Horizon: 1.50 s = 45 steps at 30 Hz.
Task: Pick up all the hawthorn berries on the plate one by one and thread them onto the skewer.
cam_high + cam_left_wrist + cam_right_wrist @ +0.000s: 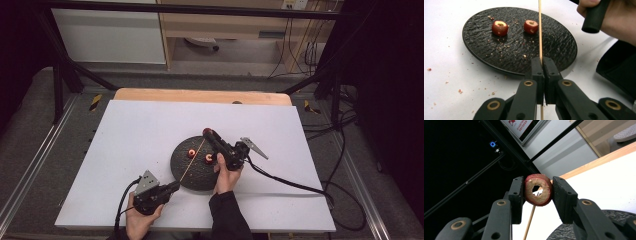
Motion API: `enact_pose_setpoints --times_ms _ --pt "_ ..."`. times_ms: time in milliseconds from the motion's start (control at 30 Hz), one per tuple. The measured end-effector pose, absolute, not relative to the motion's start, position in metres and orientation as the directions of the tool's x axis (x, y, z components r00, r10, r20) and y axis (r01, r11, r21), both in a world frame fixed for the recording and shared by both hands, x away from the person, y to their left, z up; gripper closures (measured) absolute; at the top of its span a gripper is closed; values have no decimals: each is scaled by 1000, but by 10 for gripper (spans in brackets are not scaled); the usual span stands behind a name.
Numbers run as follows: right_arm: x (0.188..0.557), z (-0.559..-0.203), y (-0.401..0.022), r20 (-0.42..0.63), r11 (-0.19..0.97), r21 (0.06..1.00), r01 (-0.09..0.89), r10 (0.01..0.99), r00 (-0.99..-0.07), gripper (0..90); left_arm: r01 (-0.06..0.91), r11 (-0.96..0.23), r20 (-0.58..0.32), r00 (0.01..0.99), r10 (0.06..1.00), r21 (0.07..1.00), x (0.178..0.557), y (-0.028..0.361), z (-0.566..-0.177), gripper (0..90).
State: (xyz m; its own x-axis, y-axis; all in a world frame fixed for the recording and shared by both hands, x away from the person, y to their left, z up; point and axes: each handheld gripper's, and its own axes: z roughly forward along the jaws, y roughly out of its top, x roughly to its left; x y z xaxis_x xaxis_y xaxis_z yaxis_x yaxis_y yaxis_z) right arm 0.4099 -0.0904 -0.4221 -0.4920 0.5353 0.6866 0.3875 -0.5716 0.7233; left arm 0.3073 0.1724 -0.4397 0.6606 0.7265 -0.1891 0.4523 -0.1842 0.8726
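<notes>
My left gripper (541, 65) fingers pinched on a thin wooden skewer (540, 30), my right gripper (537, 191) fingers clamping a red-skinned cored fruit ring (538, 189), beyond them a round black ridged plate (486, 55) with two red fruit pieces (499, 28).

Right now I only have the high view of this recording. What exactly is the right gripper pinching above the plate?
Observer: A cored red fruit ring, clamped between the right gripper jaws, hole facing its camera.
Operator: Is the skewer through it yet?
Observer: I cannot tell; the skewer tip sits at the hole.
Operator: And the skewer's other end?
Observer: The left gripper is shut on it at the near rim of the black plate.
Operator: What's left on the plate?
Observer: Two red fruits, tops cored, amid crumbs.
</notes>
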Motion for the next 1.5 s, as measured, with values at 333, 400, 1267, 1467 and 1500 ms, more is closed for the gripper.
enact_pose_setpoints --times_ms 333,400,1267,1467,1500 --pt "407 -423 -90 688 -567 722 397 532 -493 629 450 -154 -198 641 742 880 313 158 -431 882" --pt "405 -423 -90 689 -566 721 400 528 -496 629 450 -154 -196 639 744 880 315 155 -429 881" --pt "392 -424 -89 675 -534 736 417 524 -520 629 430 -148 -186 641 745 891 356 124 -400 882" --pt "389 -426 -88 672 -521 739 427 525 -522 630 429 -143 -190 642 743 892 361 119 -399 883" --pt "388 -426 -88 672 -519 739 429 525 -522 630 425 -145 -186 644 742 893 361 119 -398 883"
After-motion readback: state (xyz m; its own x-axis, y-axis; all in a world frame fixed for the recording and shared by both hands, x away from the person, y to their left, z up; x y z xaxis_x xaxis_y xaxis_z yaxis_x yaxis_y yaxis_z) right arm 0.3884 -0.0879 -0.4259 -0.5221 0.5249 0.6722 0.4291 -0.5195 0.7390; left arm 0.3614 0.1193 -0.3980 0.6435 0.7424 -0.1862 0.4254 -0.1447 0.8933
